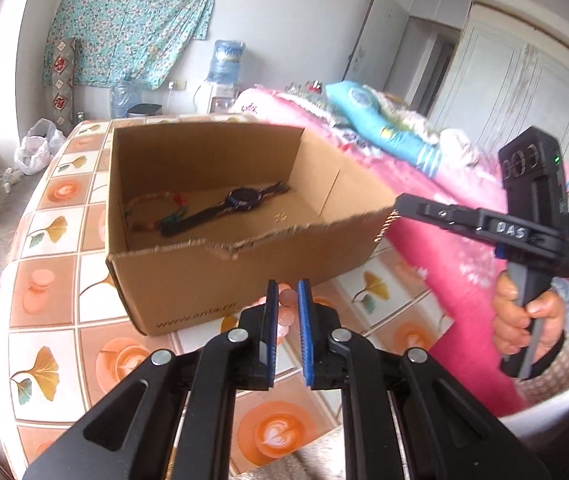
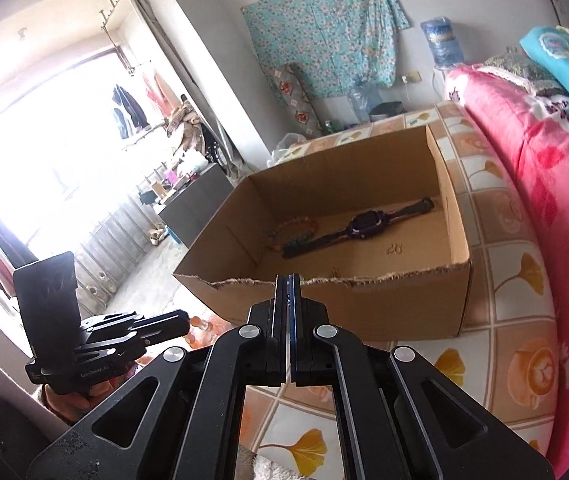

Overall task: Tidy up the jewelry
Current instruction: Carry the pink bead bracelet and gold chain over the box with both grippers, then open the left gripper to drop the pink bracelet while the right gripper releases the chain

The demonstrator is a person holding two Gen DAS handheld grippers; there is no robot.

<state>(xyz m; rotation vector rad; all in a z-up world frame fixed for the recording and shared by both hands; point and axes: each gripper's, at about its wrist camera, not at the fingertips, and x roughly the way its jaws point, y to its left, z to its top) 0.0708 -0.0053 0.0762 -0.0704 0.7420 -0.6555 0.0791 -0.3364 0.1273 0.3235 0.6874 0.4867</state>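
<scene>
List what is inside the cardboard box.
In the cardboard box: a dark watch, a beaded bracelet and small gold earrings. The torn front wall hides the nearest strip of floor.

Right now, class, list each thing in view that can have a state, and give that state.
Cardboard box: open-topped, torn front rim.
Watch: lying flat in the box, strap open.
Beaded bracelet: lying in the box beside the watch.
Left gripper: closed on pink beads.
Right gripper: shut, empty.
</scene>
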